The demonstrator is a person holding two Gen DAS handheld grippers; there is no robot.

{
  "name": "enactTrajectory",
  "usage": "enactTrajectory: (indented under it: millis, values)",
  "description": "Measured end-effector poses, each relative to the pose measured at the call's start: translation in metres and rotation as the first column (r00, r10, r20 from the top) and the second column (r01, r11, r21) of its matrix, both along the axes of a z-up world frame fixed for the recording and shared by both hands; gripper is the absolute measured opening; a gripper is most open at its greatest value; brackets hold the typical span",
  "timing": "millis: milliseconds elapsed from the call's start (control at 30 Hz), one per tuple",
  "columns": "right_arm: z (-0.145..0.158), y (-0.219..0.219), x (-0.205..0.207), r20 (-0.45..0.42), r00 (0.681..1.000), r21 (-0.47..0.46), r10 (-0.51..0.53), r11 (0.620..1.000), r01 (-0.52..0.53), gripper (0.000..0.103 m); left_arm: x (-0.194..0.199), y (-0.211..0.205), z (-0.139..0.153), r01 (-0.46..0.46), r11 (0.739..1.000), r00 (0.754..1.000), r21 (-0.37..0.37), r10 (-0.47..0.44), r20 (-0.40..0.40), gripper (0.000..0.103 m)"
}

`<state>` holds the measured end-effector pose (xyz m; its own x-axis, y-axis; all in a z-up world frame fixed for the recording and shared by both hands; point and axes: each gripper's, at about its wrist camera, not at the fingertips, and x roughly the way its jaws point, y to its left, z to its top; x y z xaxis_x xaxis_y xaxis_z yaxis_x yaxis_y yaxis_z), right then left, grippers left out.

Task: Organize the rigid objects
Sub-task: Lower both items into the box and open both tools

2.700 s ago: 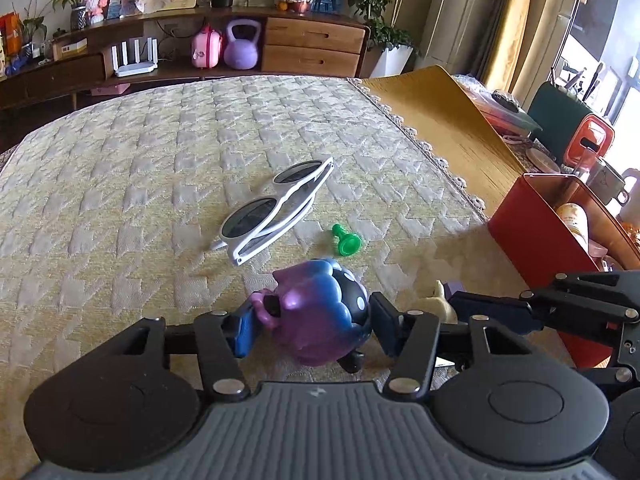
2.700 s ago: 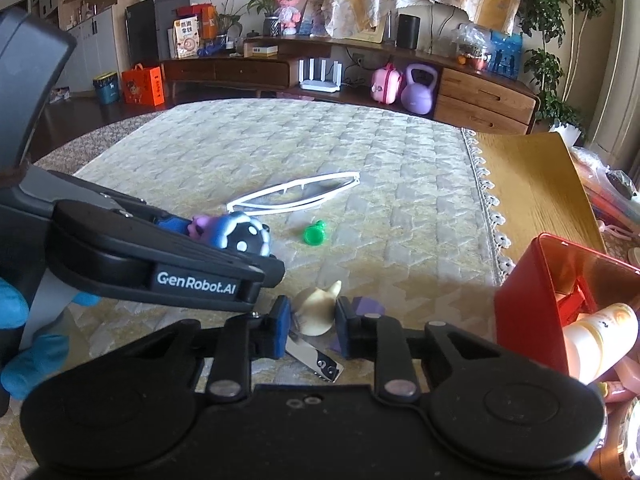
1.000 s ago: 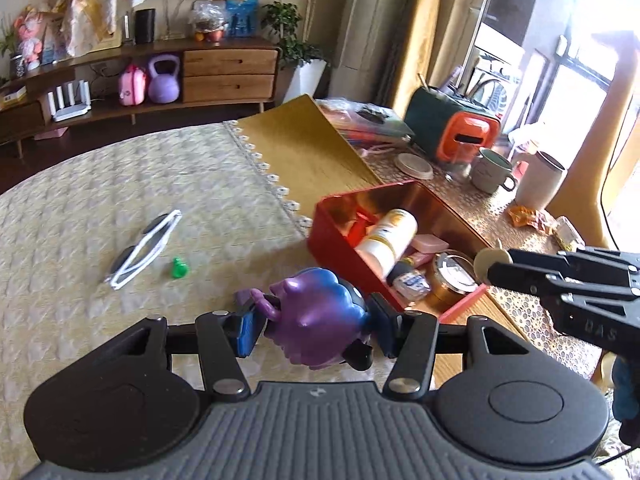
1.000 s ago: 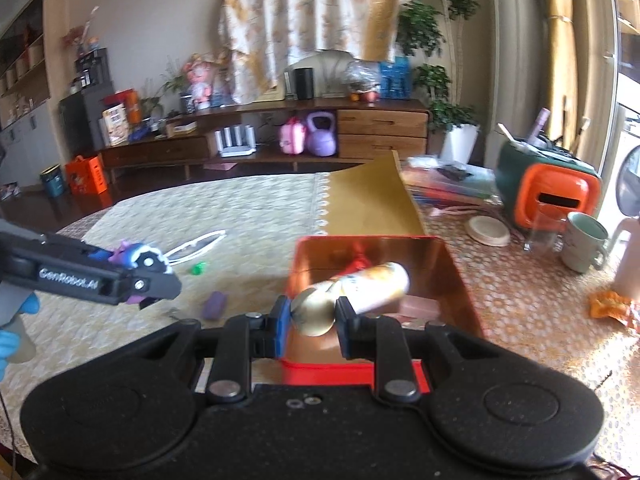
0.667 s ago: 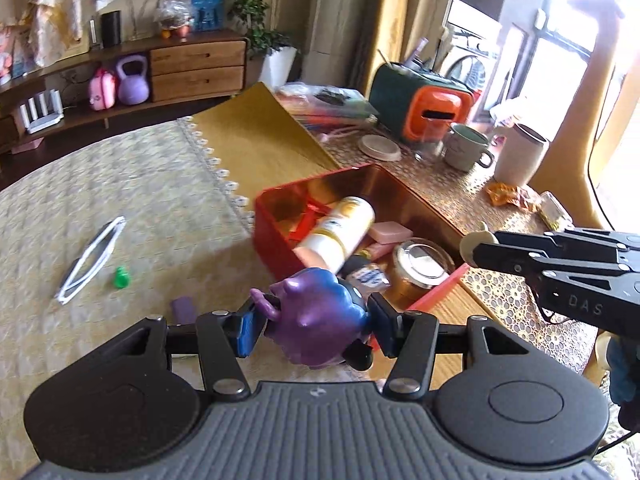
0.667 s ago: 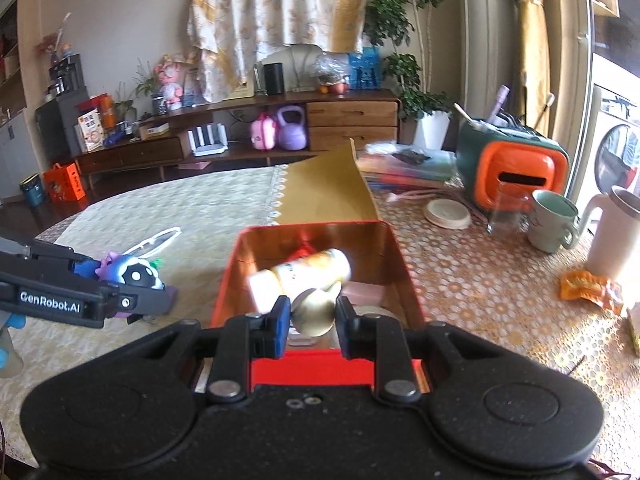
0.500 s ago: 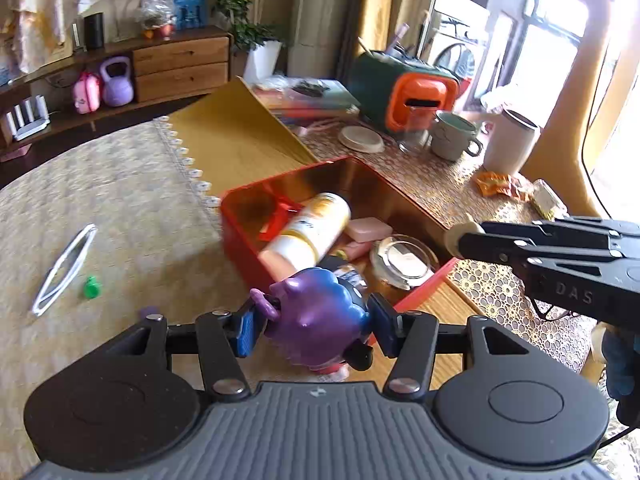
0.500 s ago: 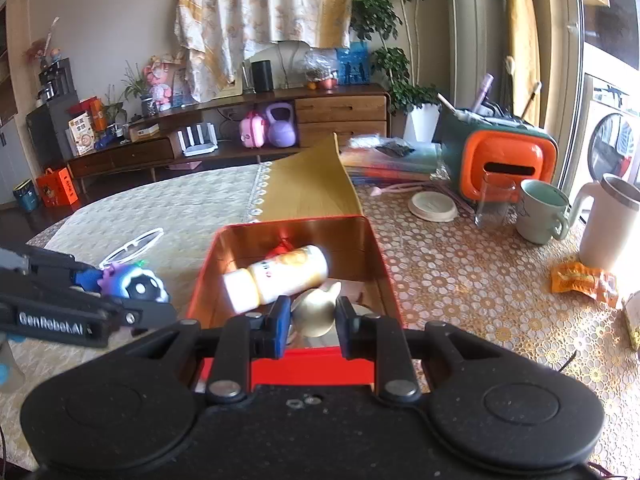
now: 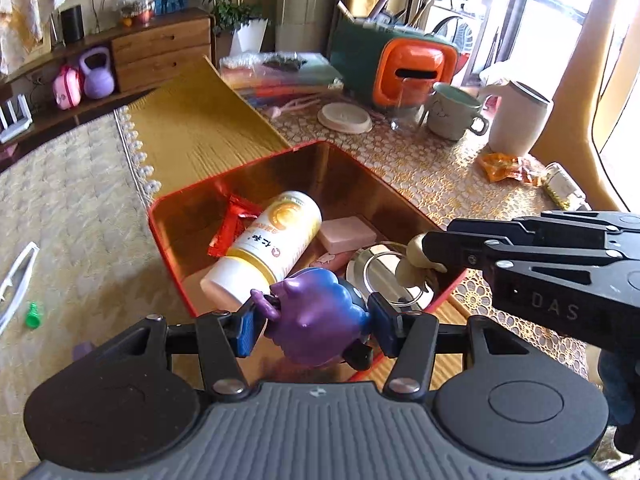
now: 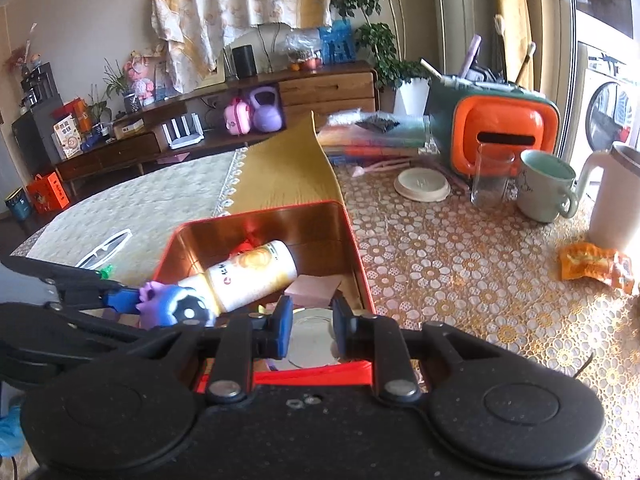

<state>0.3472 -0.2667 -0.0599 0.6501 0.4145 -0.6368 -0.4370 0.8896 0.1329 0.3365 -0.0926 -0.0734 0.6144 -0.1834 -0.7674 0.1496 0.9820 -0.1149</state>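
My left gripper [image 9: 316, 320] is shut on a purple toy [image 9: 320, 328] with a black, white-dotted face [image 10: 188, 310]. It hovers over the near corner of the red tin [image 9: 172, 268]. My right gripper [image 10: 312, 328] hangs over the tin's near right edge with its pads a narrow gap apart. In the right wrist view nothing shows between those pads. In the left wrist view a cream toy [image 9: 412, 264] hangs at the tips of that gripper [image 9: 430, 250], above a round lid [image 9: 380, 280]. The tin holds a yellow and white bottle [image 9: 272, 240], a pink bar [image 9: 348, 234] and a red packet [image 9: 232, 224].
White sunglasses [image 9: 16, 276], a green peg [image 9: 32, 314] and a small purple piece [image 9: 82, 350] lie on the cloth left of the tin. Beyond it stand a green mug [image 9: 452, 116], a white jug [image 9: 516, 120], an orange and green box [image 9: 408, 68] and a snack packet [image 9: 508, 166].
Both grippers have swung right from the cloth and come down over the red tin with their toys. The cream toy no longer shows between the right pads and hangs lower at their tips.
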Motion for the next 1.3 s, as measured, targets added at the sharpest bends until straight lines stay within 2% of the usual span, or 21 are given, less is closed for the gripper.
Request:
enactTrajectory:
  millis: [267,600,700,1067,1300]
  values:
    - [-0.012,-0.002,0.005,-0.020,1.000,-0.001,-0.002,1.000,0.002,0.024,0.011,-0.002,-0.021,-0.001,1.000,0.999,0.017,0.001,-0.036,0.055]
    - [-0.012,0.001,0.003,-0.002,1.000,-0.020,0.010,1.000,-0.010,0.029,0.010,-0.003,-0.021,0.017,1.000,0.999,0.015,-0.016,-0.035,0.056]
    - [-0.012,0.001,0.002,-0.006,1.000,-0.024,0.005,1.000,-0.005,0.030,0.006,-0.003,-0.018,0.021,1.000,0.999,0.010,-0.021,-0.026,0.063]
    - [0.000,0.006,-0.014,0.004,1.000,-0.021,0.012,1.000,-0.012,0.030,-0.017,0.007,0.000,0.016,1.000,1.000,0.001,-0.016,0.024,0.064]
    - [0.014,0.010,-0.030,0.021,0.999,-0.016,0.029,0.999,-0.028,0.038,-0.036,0.020,0.017,0.004,1.000,0.998,-0.013,-0.003,0.064,0.064]
